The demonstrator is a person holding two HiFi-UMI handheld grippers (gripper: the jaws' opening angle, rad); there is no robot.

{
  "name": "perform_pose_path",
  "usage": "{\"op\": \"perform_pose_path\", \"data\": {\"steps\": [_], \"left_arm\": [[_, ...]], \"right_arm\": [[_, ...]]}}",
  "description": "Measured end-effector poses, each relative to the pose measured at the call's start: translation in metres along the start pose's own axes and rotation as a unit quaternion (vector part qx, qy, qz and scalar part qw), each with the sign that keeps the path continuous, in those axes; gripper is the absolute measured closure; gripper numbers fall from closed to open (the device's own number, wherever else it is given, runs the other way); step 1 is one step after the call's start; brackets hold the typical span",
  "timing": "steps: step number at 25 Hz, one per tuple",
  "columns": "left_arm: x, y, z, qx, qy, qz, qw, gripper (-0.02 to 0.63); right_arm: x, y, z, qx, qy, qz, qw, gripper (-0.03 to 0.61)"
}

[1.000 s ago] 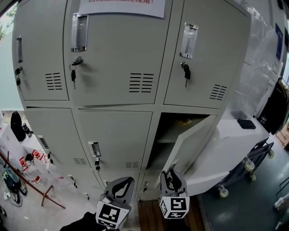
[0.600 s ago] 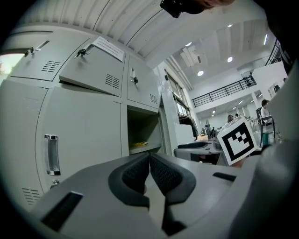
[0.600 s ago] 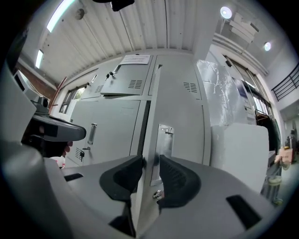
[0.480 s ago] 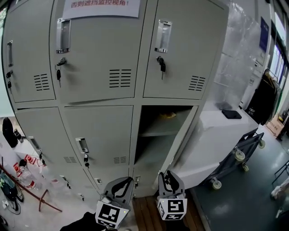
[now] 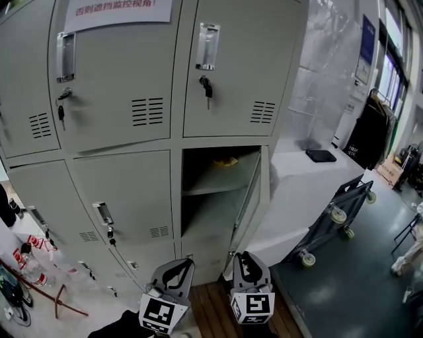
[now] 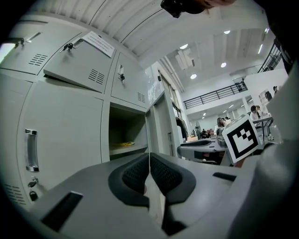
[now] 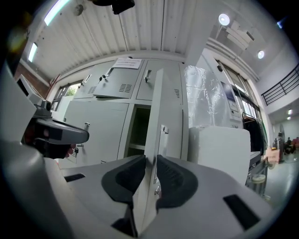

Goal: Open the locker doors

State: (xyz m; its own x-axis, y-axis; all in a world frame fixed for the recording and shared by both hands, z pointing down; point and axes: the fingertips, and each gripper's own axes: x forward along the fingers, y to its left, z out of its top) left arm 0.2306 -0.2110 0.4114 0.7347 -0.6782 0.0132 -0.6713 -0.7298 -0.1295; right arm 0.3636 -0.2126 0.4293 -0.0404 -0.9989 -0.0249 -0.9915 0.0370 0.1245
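Note:
A bank of grey lockers [image 5: 132,99] fills the head view. Its lower right compartment [image 5: 211,198] stands open, with something yellow [image 5: 225,161] on the shelf. That compartment's door [image 5: 254,198] is swung out and seen edge-on. The other doors are closed, keys hanging in their locks. My left gripper [image 5: 185,264] hangs low before the lockers, jaws shut and empty [image 6: 149,161]. My right gripper [image 5: 244,256] sits just short of the open door's lower corner. Its jaws are closing [image 7: 151,165], a narrow gap remains, and the door's edge [image 7: 156,116] shows beyond them, not pinched.
A white covered cabinet [image 5: 310,191] stands right of the lockers with a flat black thing [image 5: 320,155] on top. A wheeled cart [image 5: 334,214] leans beside it. Bottles and a red stick [image 5: 26,264] lie at the lower left. A paper notice [image 5: 115,10] hangs on an upper door.
The lower right door has swung from half open to fully open and edge-on. The head view has turned to the right. Both grippers stay low in the view.

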Motion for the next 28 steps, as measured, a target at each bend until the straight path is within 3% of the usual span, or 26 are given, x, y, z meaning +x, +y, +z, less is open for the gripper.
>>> {"op": "perform_pose_path", "data": {"steps": [14, 17, 21, 28], "left_arm": [[0.025, -0.029, 0.000, -0.007, -0.001, -0.054, 0.9985, 0.588], [0.032, -0.032, 0.002, -0.007, -0.027, -0.061, 0.9978, 0.588], [0.041, -0.036, 0.003, -0.005, -0.039, -0.070, 0.9967, 0.588], [0.053, -0.038, 0.001, -0.008, -0.035, -0.078, 0.9963, 0.588]], "right_arm": [[-0.028, -0.058, -0.008, 0.003, 0.011, -0.081, 0.997, 0.500], [-0.033, -0.074, -0.011, 0.002, 0.013, -0.102, 0.995, 0.504], [-0.036, -0.096, -0.014, 0.003, 0.017, -0.136, 0.990, 0.556], [-0.037, -0.127, -0.019, 0.003, 0.020, -0.166, 0.986, 0.563]]}}
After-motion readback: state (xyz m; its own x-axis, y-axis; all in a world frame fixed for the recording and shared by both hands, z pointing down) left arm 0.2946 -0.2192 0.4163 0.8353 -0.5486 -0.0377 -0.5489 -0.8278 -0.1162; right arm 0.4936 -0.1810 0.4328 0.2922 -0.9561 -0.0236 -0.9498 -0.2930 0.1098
